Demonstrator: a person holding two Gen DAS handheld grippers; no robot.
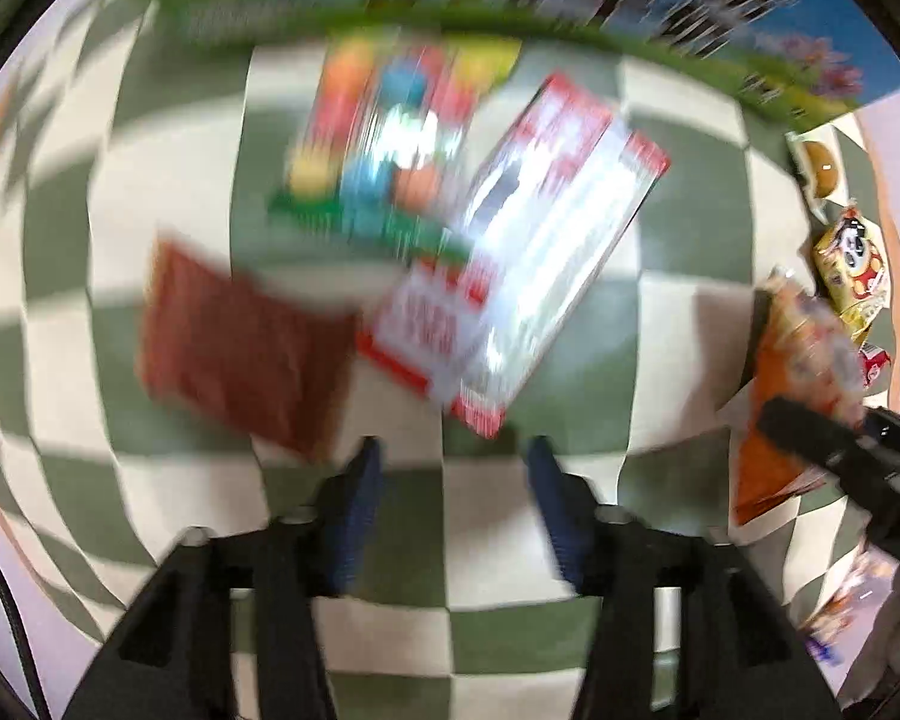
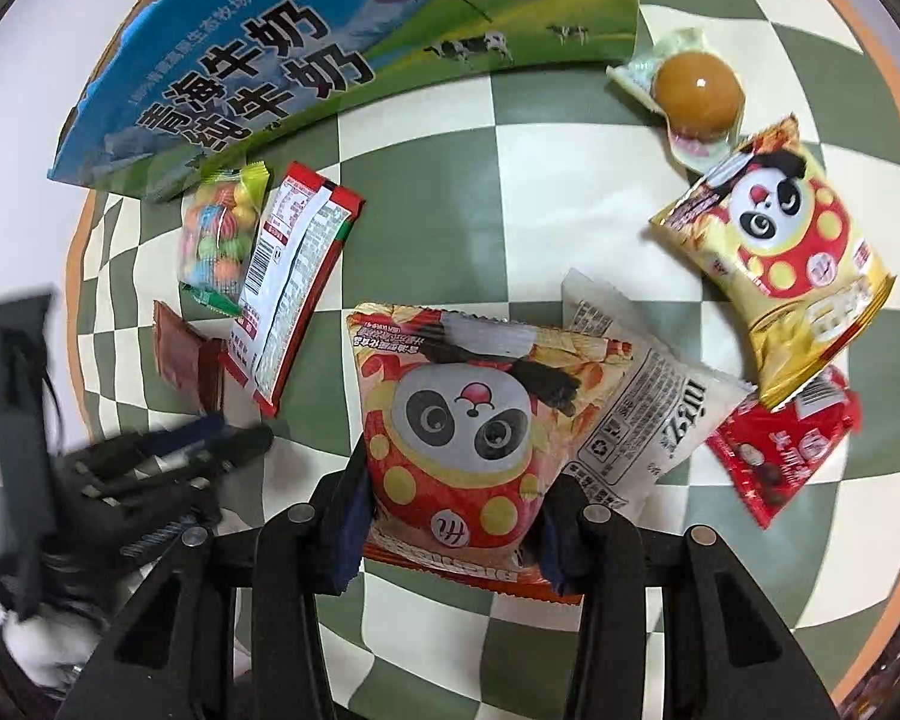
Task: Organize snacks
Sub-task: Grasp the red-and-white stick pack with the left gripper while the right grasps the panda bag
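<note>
Right gripper (image 2: pixel 450 516) pinching the orange panda bag (image 2: pixel 468 420); left gripper (image 1: pixel 456 504) spread, empty, red packet (image 1: pixel 546 252) just ahead.

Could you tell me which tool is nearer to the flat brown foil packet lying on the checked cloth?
Left. The left tool hangs empty just beside the brown foil packet; the right tool, shut on the orange panda snack bag, is farther off.

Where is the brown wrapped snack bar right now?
In the right wrist view the brown bar lies at left on the checkered cloth, against the red-and-white packet, just below the candy bag.
</note>
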